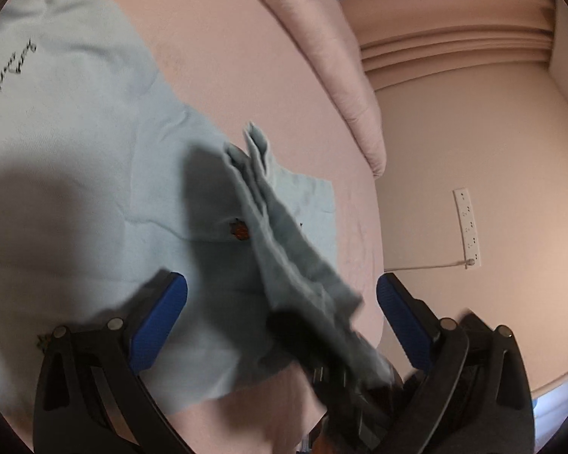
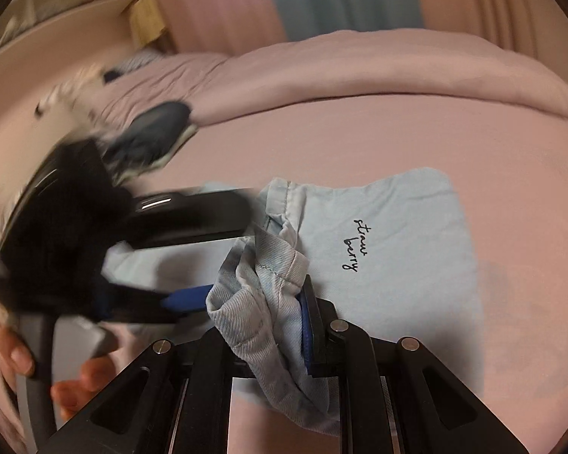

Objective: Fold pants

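Our right gripper (image 2: 280,299) has its fingers closed on a bunched wad of the pants (image 2: 397,257), a crumpled hem or edge of pale blue denim squeezed between the blue pads (image 2: 306,325), with stitching and a rolled seam showing where the cloth bulges out above the grip. Our left gripper (image 1: 282,302) is spread wide, its blue ribbed pads (image 1: 159,321) well apart with nothing pinched between them; a lifted ridge of the same cloth runs up through the gap, blurred and hanging toward the lens, and we cannot tell whether it touches either pad. In the right wrist view the left gripper (image 2: 185,299) appears as a smeared black shape beside the held bunch, with a bare hand (image 2: 22,355) gripping its handle. Beyond the fingers the pants lie mostly flat on the bed (image 1: 227,56), a soft, thin, washed cotton twill in light blue, with dark cursive embroidery reading "straw berry" (image 2: 356,246) and a small orange-red motif (image 1: 239,229) near the raised fold. The garment looks laid out and partly gathered, so we judge the folding to be early or midway: one edge is raised, but no neat stack is formed yet, and the lifted part remains to be carried over and smoothed. The bed wears a smooth pink sheet, with a puffy pink quilt (image 2: 359,72) heaped at the far side. A white power strip (image 1: 467,223) lies on the floor beside the bed.
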The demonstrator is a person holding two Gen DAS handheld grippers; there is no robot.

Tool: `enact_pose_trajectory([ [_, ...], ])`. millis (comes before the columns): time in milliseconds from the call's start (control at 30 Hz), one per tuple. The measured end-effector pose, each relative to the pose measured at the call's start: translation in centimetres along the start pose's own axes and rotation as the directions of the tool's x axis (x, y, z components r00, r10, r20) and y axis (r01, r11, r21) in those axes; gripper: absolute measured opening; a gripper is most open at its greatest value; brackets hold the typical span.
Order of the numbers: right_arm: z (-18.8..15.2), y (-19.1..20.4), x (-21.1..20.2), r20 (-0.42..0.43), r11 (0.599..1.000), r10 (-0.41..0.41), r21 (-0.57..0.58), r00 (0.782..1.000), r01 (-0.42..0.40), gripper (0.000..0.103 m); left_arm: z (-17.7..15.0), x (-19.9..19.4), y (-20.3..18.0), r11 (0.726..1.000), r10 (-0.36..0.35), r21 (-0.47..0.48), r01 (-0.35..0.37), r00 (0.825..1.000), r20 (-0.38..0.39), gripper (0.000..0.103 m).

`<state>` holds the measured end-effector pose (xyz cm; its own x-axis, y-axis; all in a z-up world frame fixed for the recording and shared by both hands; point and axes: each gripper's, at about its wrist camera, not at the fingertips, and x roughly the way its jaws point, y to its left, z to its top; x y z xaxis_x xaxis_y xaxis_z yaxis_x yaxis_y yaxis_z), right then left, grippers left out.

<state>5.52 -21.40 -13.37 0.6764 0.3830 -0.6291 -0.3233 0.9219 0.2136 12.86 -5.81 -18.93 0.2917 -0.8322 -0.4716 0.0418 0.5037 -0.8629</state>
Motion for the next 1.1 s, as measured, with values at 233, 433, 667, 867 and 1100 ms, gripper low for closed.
enact_pose_trajectory([
  [233, 0.3, 4.8, 1.1, 0.011, 0.987, -0.026, -0.157, 1.0, 0.027, 0.016, 1.5, -2.5, 1.1, 1.0, 0.03, 0.007, -0.03, 0.999, 0.018, 0.061],
  [433, 1.2, 7.2, 3.2, 0.008, 0.979, -0.01, -0.204, 1.0, 0.011, 0.016, 2.8, -5.5, 1.8, 0.987, 0.138, 0.073, -0.143, 0.988, 0.071, 0.049],
  [667, 2.4, 8.8, 6.5, -0.023, 0.98, 0.027, -0.194, 0.999, -0.031, 0.016, 5.5, -6.8, 3.2, 0.974, 0.201, 0.084, -0.21, 0.974, 0.103, 0.049],
  [867, 2.8, 9.6, 8.4, -0.051, 0.984, 0.03, -0.172, 0.998, -0.038, 0.025, 5.4, -7.2, 3.2, 0.966, 0.225, 0.106, -0.238, 0.967, 0.119, 0.051],
  [1100, 1.8, 8.8, 6.7, -0.105, 0.976, 0.161, -0.131, 0.981, -0.175, 0.056, 5.2, -9.6, 2.4, 0.932, 0.308, 0.128, -0.339, 0.928, 0.212, 0.056],
])
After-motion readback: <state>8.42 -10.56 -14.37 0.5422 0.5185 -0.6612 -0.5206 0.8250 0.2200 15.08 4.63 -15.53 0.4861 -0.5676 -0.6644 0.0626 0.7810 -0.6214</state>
